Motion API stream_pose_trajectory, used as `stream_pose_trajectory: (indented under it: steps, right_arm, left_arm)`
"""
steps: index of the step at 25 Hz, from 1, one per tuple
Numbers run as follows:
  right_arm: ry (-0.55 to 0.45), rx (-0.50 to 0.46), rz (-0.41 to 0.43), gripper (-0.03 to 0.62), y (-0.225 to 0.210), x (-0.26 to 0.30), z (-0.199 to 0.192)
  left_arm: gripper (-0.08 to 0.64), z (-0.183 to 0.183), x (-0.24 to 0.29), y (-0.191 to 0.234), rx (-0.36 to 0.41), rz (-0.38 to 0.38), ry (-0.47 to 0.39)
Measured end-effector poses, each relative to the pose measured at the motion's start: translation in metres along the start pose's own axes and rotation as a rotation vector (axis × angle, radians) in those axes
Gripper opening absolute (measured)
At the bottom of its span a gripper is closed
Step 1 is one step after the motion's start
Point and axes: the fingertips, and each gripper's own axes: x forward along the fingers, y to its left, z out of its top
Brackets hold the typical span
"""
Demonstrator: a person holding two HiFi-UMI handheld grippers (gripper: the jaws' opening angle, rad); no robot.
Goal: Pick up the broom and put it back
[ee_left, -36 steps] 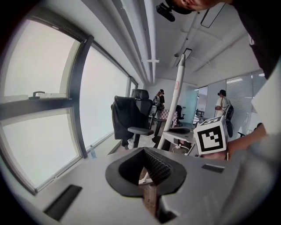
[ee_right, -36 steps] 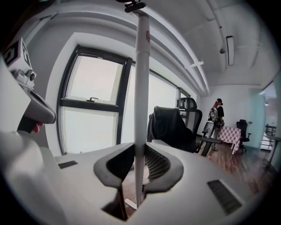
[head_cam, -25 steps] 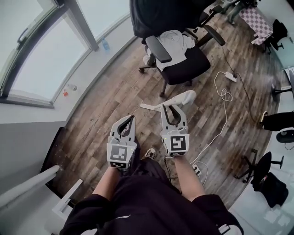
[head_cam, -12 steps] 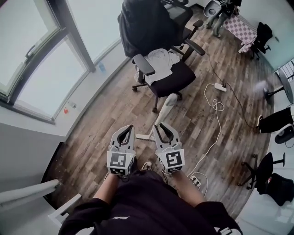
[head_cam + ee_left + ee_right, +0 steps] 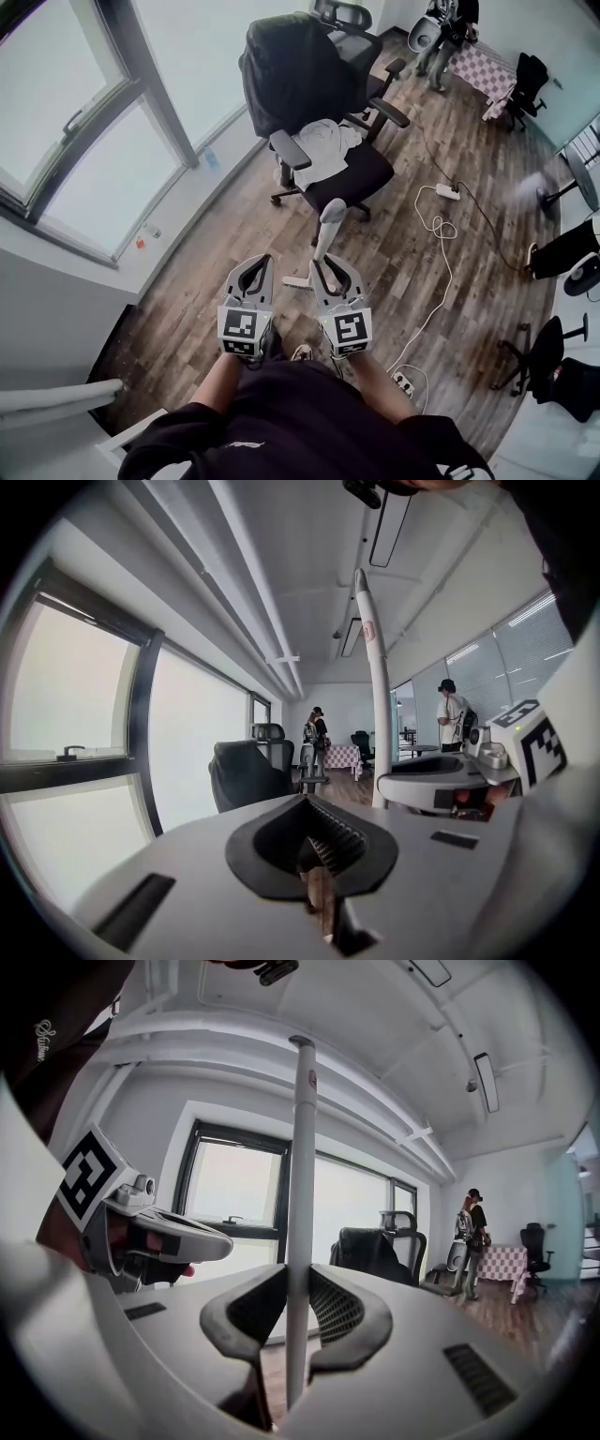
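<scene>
No lettering anywhere is clear enough to read.

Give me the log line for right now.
right claw: shut on broom handle | broom: upright | left claw: shut, empty

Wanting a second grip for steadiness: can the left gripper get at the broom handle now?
Probably yes: left gripper sits beside the broom handle, nothing between, though its shut jaws must open first.

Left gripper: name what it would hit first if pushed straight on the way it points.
Most likely the black office chair, ahead of the left gripper across the wooden floor; depth is hard to judge.
</scene>
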Motion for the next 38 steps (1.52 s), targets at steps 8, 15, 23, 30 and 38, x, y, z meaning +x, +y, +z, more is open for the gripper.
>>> stream_pose_trajectory:
  steps: [8,15,23,30,38]
  right_arm:
    - [-0.01,0.005,-0.01,0.091,-0.005,0.0,0.001]
    - [-0.02,-0.004,0.009,0.091,-0.002,0.003,0.003]
    - [-0.018,0.001,0.041,0.091,0.007,-0.001,0.003]
    - [-0.012,0.015,0.035,0.091,0.008,-0.015,-0.001]
    - [0.017,0.047,0.031,0.091,0.006,-0.018,-0.019]
  left_arm:
    - [0.0,0.007,0.001,-0.006,-0.023,-0.01,-0.024]
    - [0.001,0.002,-0.005,-0.006,-0.011,0.013,-0.03]
    - [0.0,-0.004,-0.016,-0.003,-0.036,0.057,-0.032]
    - [0.0,-0.007,-0.023,-0.021,-0.038,0.052,-0.024]
    - [0.0,-0.021,-0.028,-0.031,-0.04,0.047,0.039]
